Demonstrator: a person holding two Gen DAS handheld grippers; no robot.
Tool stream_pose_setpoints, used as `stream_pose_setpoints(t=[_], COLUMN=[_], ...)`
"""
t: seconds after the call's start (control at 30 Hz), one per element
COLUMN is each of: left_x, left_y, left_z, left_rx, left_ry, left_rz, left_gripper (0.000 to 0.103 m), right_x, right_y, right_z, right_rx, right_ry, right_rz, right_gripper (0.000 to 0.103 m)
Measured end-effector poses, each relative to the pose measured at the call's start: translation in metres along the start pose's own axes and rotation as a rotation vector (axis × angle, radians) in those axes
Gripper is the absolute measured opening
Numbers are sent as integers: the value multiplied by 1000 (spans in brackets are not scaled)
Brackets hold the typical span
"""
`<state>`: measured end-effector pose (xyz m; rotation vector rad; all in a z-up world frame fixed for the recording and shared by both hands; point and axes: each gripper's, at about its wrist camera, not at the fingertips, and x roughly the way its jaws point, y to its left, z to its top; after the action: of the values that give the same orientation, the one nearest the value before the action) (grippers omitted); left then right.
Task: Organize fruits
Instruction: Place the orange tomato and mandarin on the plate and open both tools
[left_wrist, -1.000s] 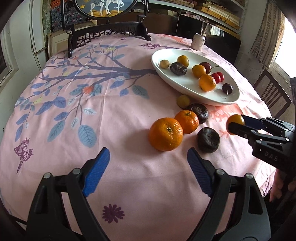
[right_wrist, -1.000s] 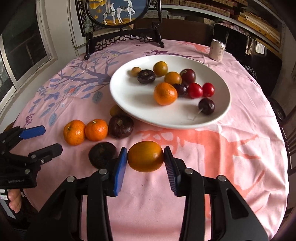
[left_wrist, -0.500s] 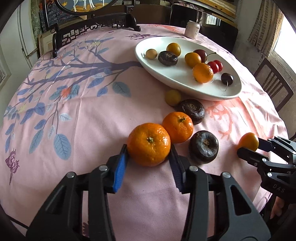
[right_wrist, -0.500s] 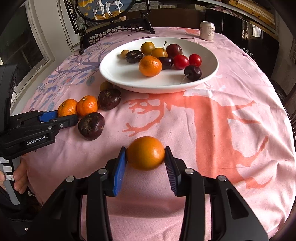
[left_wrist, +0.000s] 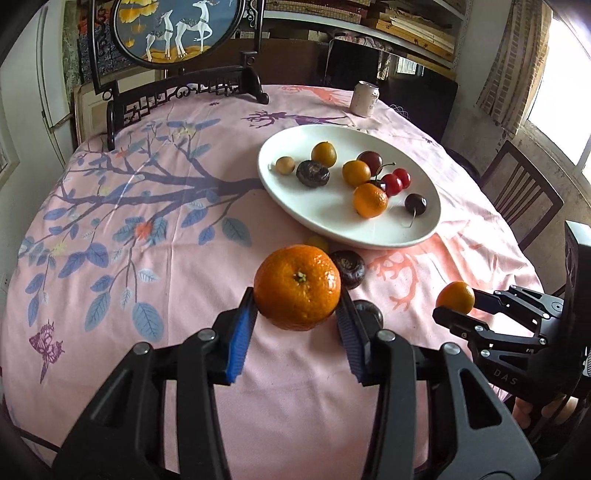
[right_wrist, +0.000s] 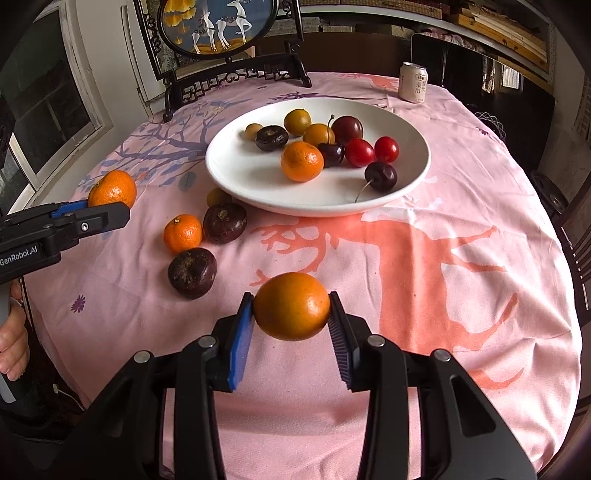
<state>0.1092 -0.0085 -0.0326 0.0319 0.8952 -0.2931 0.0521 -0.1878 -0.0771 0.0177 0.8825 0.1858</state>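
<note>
My left gripper (left_wrist: 297, 314) is shut on a large mandarin (left_wrist: 297, 286) and holds it above the cloth; the mandarin also shows in the right wrist view (right_wrist: 112, 189). My right gripper (right_wrist: 291, 319) is shut on a smooth orange fruit (right_wrist: 291, 305), held above the cloth near the front edge; it also shows in the left wrist view (left_wrist: 455, 297). A white plate (right_wrist: 240, 173) holds several fruits. On the cloth before it lie a small mandarin (right_wrist: 183, 233), two dark fruits (right_wrist: 224, 222) (right_wrist: 192, 272) and a small yellow fruit (right_wrist: 218, 196).
A drink can (right_wrist: 413, 82) stands behind the plate. A framed round picture on a dark stand (left_wrist: 177, 29) is at the table's far edge. A wooden chair (left_wrist: 517, 192) stands at the right side. The pink cloth (right_wrist: 461, 258) covers the round table.
My left gripper closed on the large mandarin and lifted it off the cloth. My right gripper drew back from the plate with the orange fruit and now holds it higher.
</note>
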Motion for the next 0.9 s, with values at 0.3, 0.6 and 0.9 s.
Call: stream_pose_setpoints(t=[0.3, 0.6, 0.9], left_x=[62, 140, 164], left_y=[-13, -21, -14], left_z=[95, 165, 167], left_rx=[18, 7, -19], left_ry=[53, 107, 150], left_rz=[8, 65, 75], left_gripper=[44, 44, 47], right_x=[18, 76, 85], right_y=[-33, -62, -67], right_z=[77, 143, 144], right_rx=[22, -9, -7], right_ry=[-55, -50, -41], right_rz=[-46, -158, -166], right_gripper=[40, 40, 55])
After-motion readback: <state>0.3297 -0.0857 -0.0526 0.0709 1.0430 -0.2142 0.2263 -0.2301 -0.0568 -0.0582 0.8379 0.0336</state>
